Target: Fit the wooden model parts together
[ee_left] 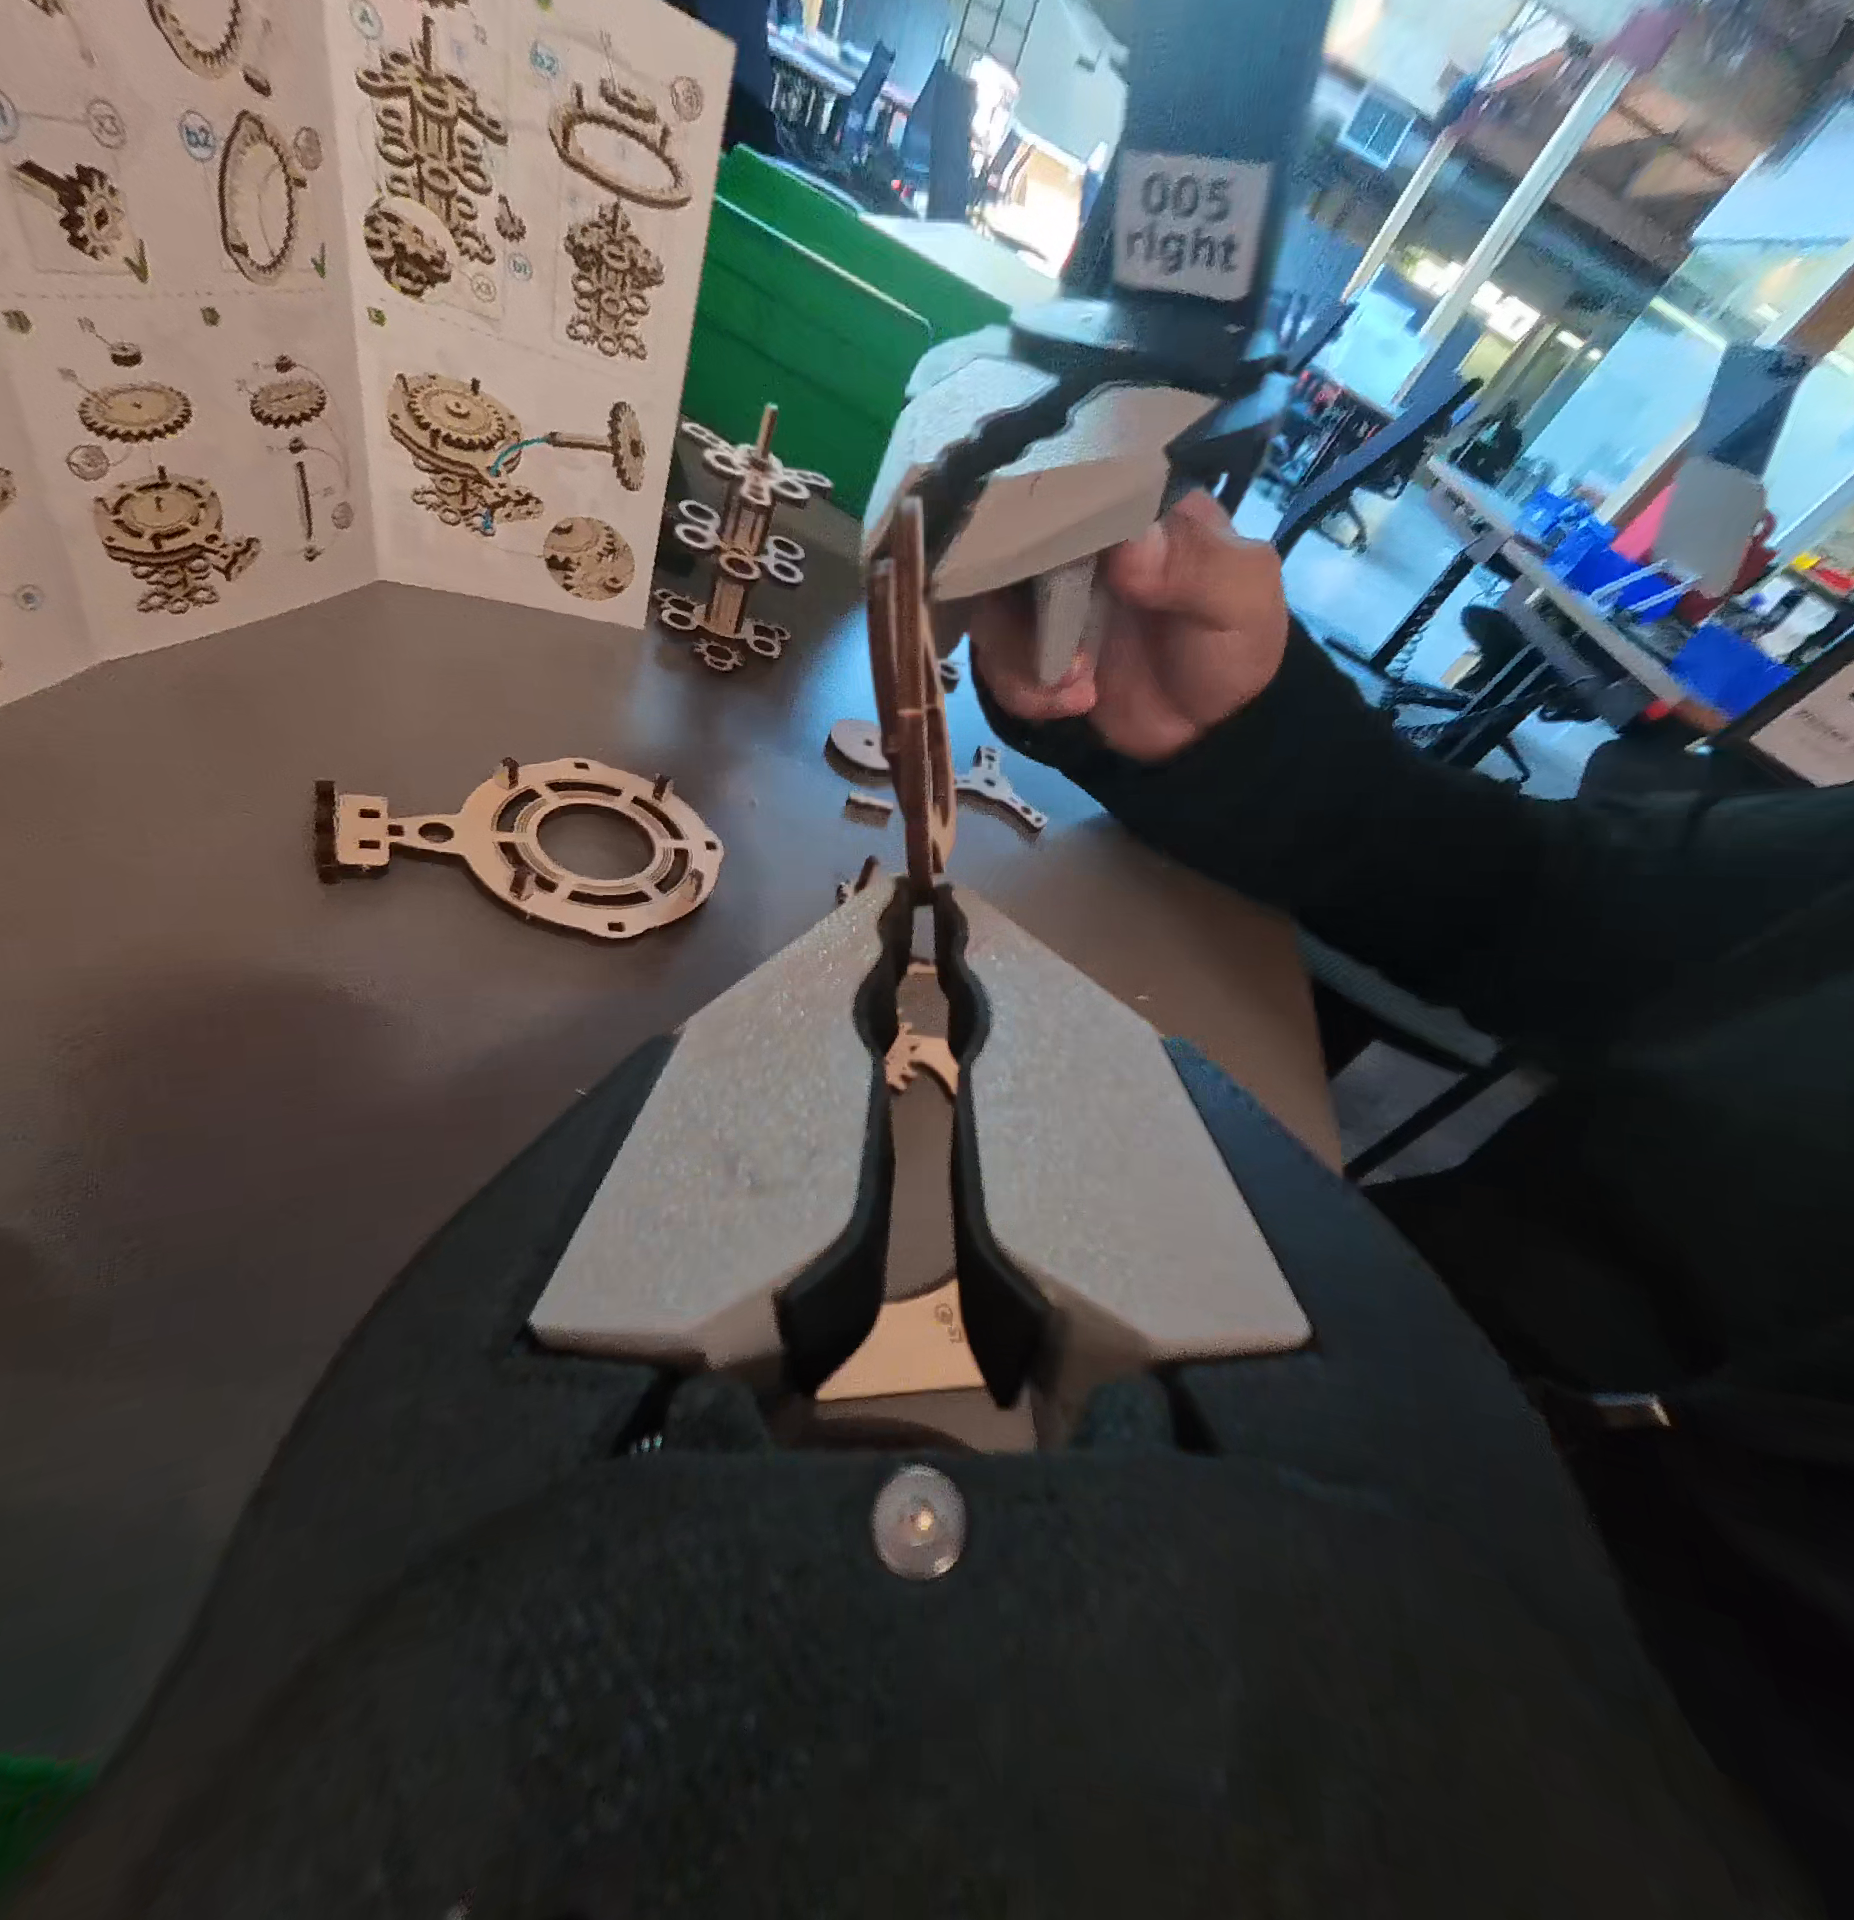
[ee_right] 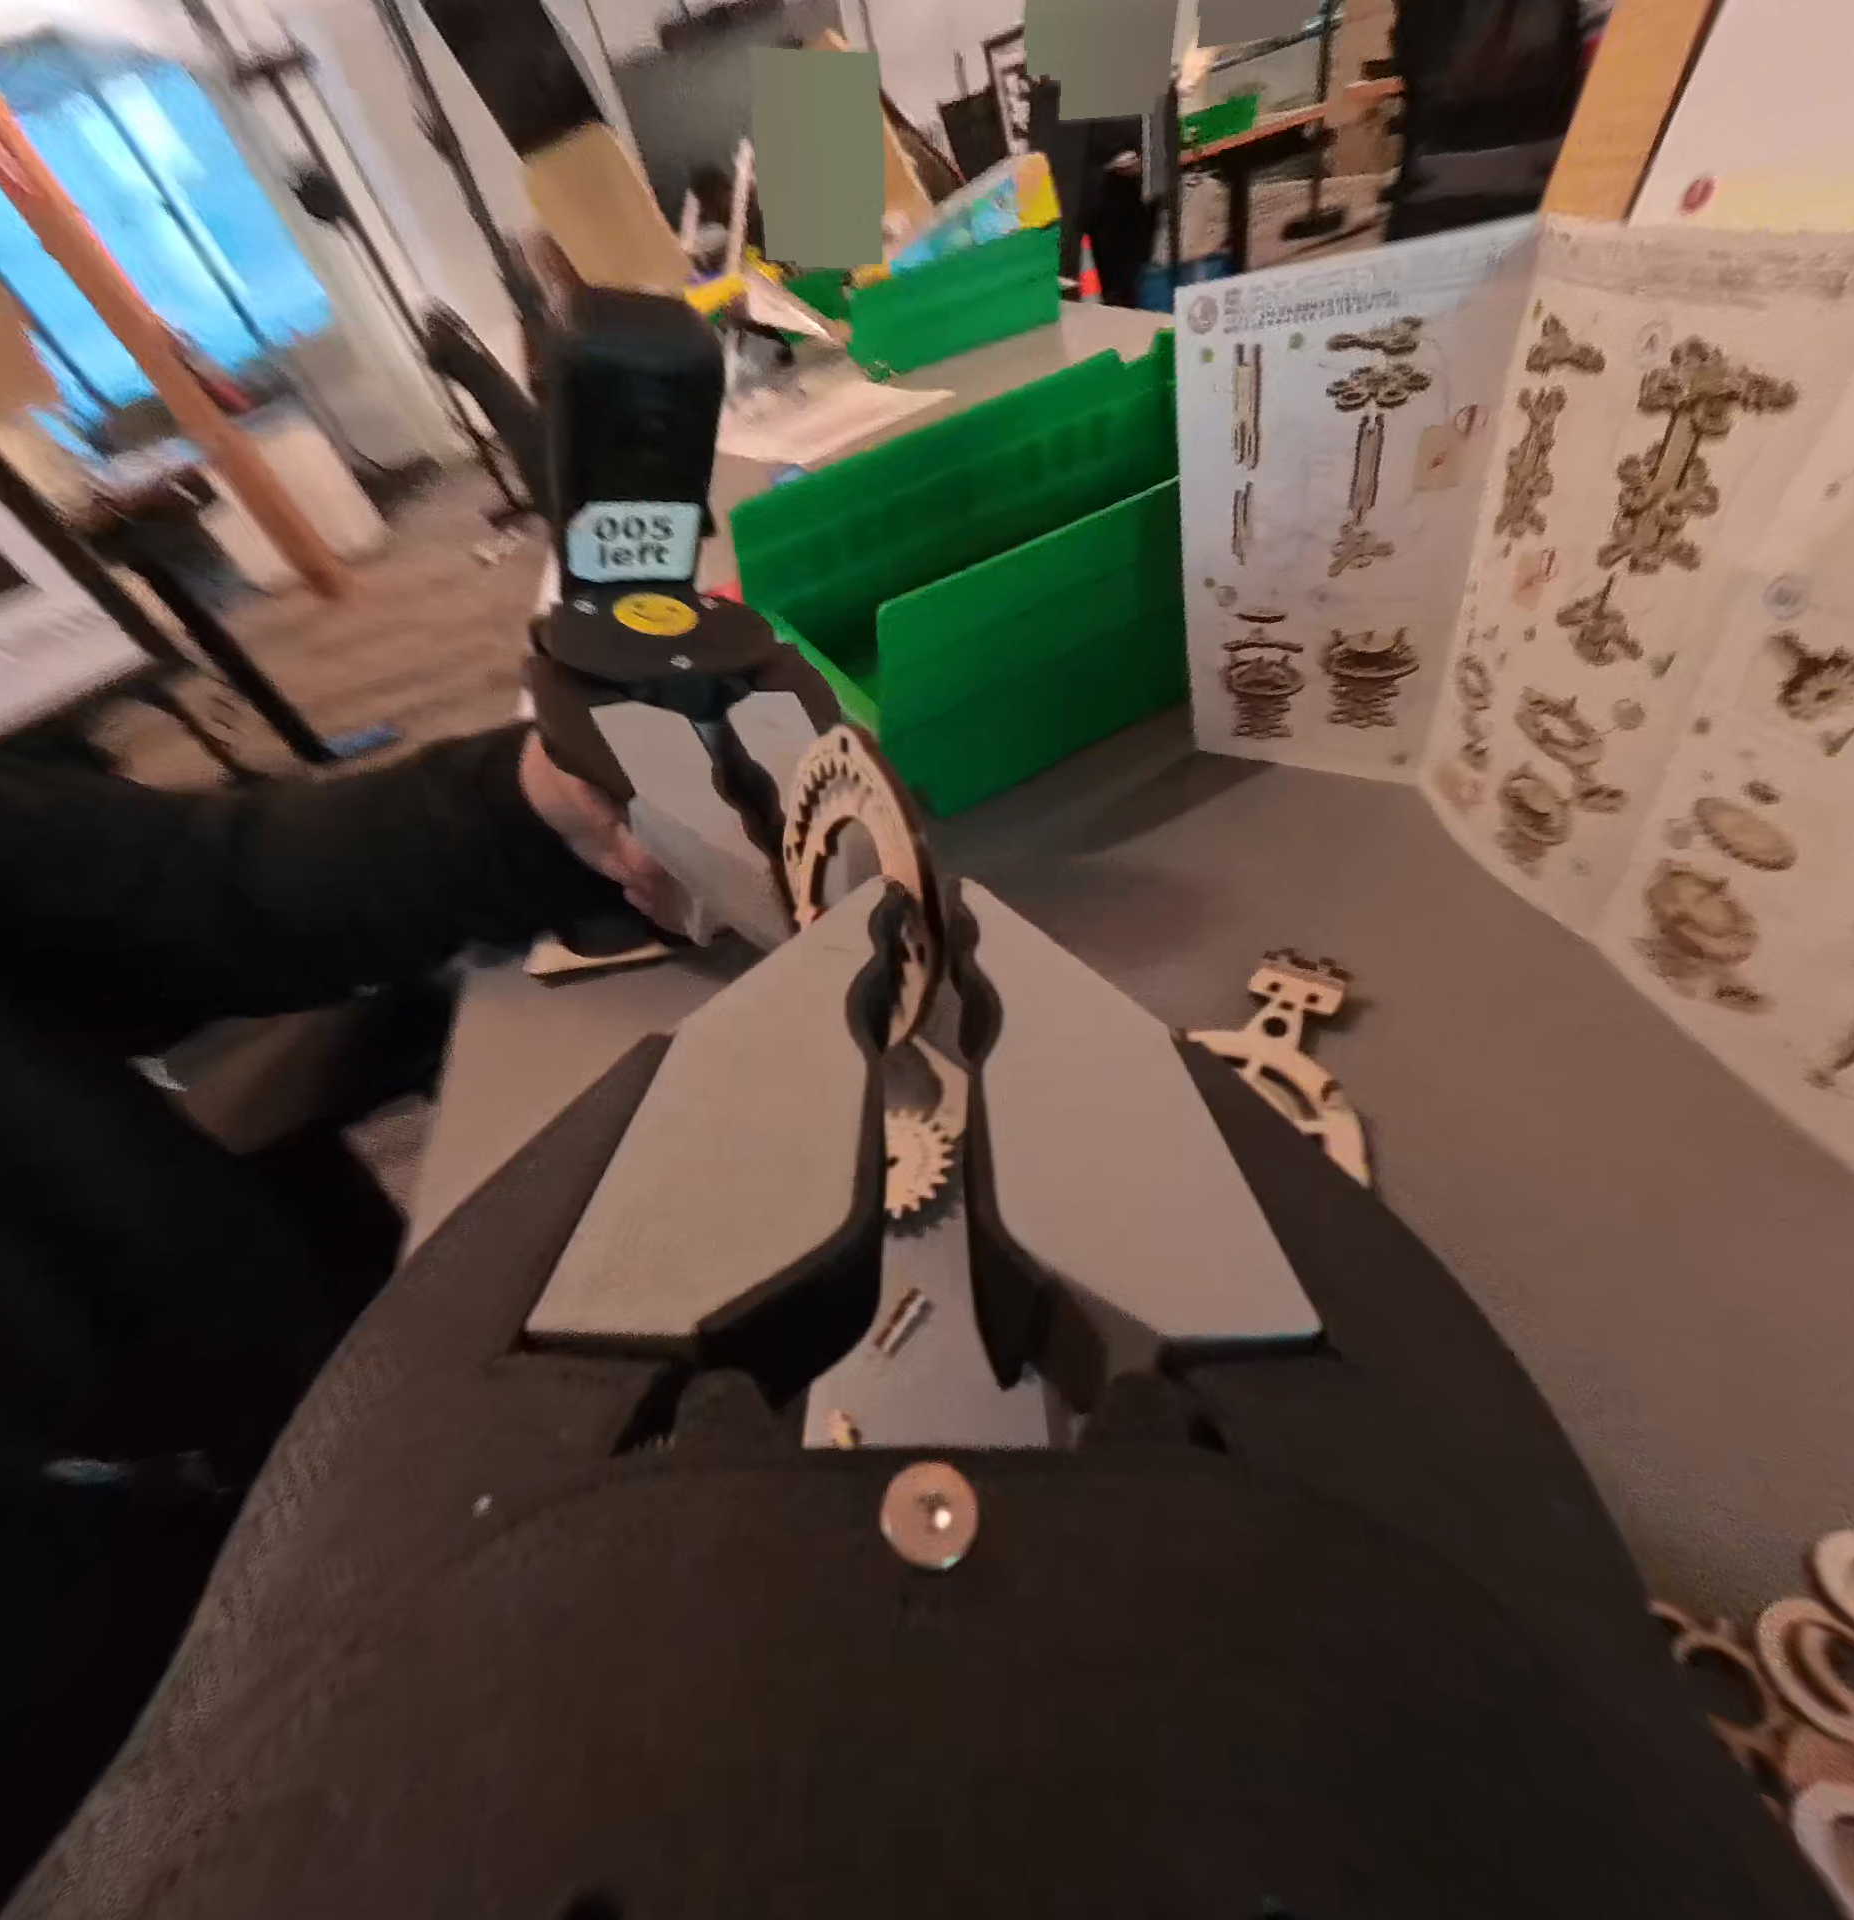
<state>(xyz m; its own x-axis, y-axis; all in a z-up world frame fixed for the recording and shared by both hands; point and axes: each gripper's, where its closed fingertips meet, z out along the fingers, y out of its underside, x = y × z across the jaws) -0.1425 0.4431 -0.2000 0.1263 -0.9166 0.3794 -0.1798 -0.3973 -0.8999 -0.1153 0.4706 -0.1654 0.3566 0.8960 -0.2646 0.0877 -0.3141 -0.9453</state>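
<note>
A wooden ring gear [ee_left: 907, 707] is held up above the grey table, edge-on in the left wrist view. It looks like two thin layers joined by pegs. My left gripper [ee_left: 918, 904] is shut on its lower edge. My right gripper [ee_left: 892, 530] is shut on its upper edge from the far side. In the right wrist view the ring gear [ee_right: 850, 821] shows its inner teeth, my right gripper [ee_right: 918, 904] is shut on its near rim and the left gripper [ee_right: 783, 883] holds the far rim.
A flat wooden plate with a ring and handle [ee_left: 518, 842] lies on the table [ee_left: 227, 1039]. A wooden tower assembly [ee_left: 741, 551], small loose parts [ee_left: 996, 790], a small gear [ee_right: 912, 1164], a standing instruction sheet [ee_left: 279, 312] and a green bin [ee_right: 985, 623] are around. Spacing between my two grippers at the tips: around 6 cm. The wooden tower assembly [ee_left: 741, 551] sits 15 cm or so from the ends of my right fingers.
</note>
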